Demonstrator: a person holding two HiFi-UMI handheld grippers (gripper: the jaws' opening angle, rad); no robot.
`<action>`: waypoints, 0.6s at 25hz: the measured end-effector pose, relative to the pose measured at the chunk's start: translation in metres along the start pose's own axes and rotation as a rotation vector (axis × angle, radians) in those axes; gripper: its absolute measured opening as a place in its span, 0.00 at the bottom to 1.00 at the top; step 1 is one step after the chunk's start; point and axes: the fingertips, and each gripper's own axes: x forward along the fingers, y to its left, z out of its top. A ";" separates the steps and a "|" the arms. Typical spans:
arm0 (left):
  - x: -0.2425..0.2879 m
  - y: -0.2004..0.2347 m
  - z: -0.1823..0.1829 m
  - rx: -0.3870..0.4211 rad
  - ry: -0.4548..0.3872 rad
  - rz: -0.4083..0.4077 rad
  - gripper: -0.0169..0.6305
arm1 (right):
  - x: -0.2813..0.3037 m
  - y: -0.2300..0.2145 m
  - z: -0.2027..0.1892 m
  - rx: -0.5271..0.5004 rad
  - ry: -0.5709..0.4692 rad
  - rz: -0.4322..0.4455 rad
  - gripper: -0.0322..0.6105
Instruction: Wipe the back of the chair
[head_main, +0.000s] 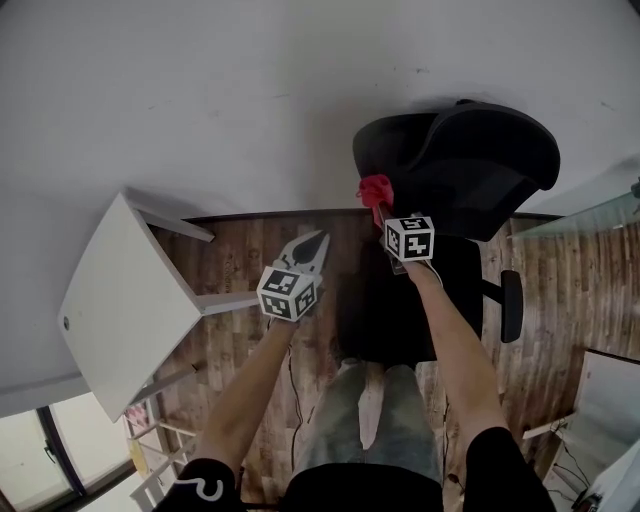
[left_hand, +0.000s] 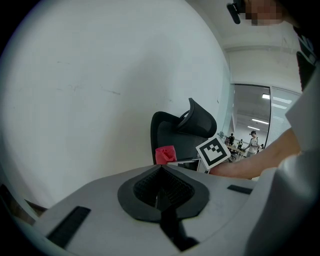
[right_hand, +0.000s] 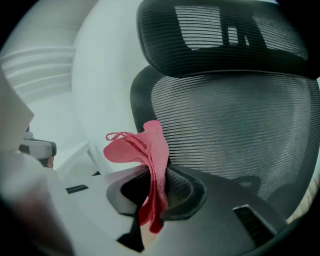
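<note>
A black mesh office chair (head_main: 470, 160) stands against the white wall, its backrest (right_hand: 235, 130) and headrest (right_hand: 225, 35) filling the right gripper view. My right gripper (head_main: 385, 210) is shut on a folded red cloth (right_hand: 145, 150), held just in front of the backrest's left side; the red cloth (head_main: 376, 190) shows beside the chair in the head view too. My left gripper (head_main: 312, 245) hangs to the left of the chair, jaws shut with nothing between them. From the left gripper view the chair (left_hand: 180, 132) and the red cloth (left_hand: 165, 154) are farther ahead.
A white table (head_main: 130, 300) stands at the left on the wooden floor (head_main: 240, 250). A glass panel (head_main: 590, 215) rises at the right of the chair. The chair's armrest (head_main: 512, 305) juts out at the right. People stand far off behind the glass (left_hand: 252, 140).
</note>
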 end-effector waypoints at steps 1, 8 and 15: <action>0.004 -0.001 0.000 0.005 0.001 0.007 0.06 | 0.001 -0.006 -0.001 -0.001 -0.002 -0.008 0.16; 0.031 -0.020 0.003 0.001 -0.020 0.044 0.06 | -0.007 -0.044 -0.001 -0.026 -0.006 -0.004 0.16; 0.053 -0.057 -0.004 -0.017 -0.029 0.065 0.06 | -0.039 -0.113 -0.003 0.000 0.003 -0.057 0.16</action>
